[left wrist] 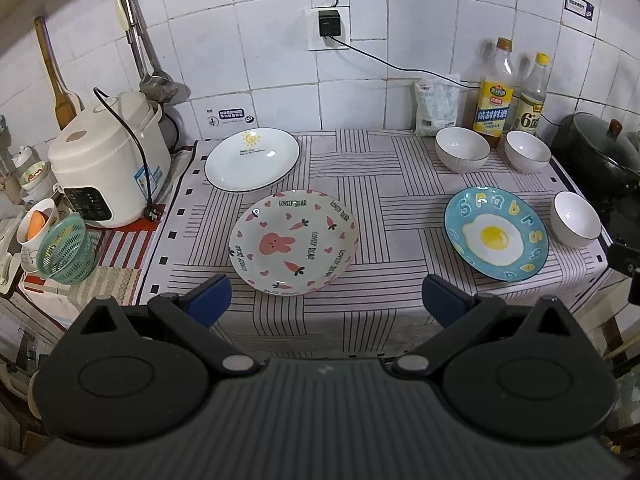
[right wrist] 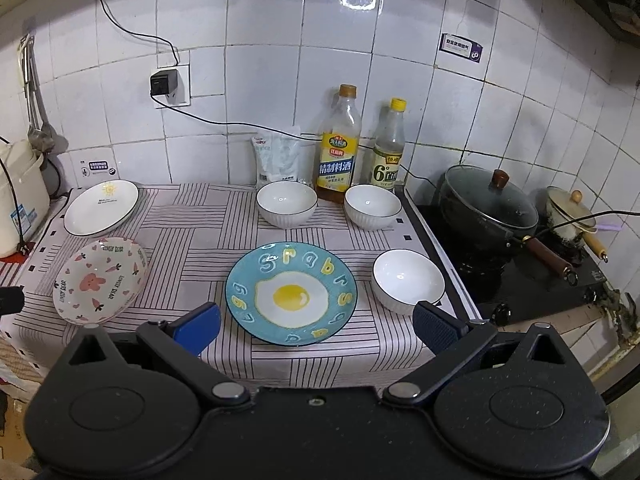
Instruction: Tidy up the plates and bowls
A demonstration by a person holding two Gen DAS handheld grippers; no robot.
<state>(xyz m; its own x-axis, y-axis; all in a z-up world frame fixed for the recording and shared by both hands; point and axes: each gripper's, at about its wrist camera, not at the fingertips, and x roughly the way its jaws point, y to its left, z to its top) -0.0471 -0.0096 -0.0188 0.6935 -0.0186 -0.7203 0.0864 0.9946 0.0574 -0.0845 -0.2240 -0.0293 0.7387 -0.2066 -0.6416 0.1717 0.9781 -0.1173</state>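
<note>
Rabbit plate (left wrist: 294,242) ahead of left claw (left wrist: 326,300)

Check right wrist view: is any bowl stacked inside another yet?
No, the three white bowls each sit apart on the striped cloth, none nested.

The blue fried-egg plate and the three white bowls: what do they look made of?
Blue fried-egg plate: apparently glazed ceramic, glossy with printed artwork. Three white dark-rimmed bowls: likely glazed ceramic or porcelain, with bright highlights inside and ribbed outer walls.
</note>
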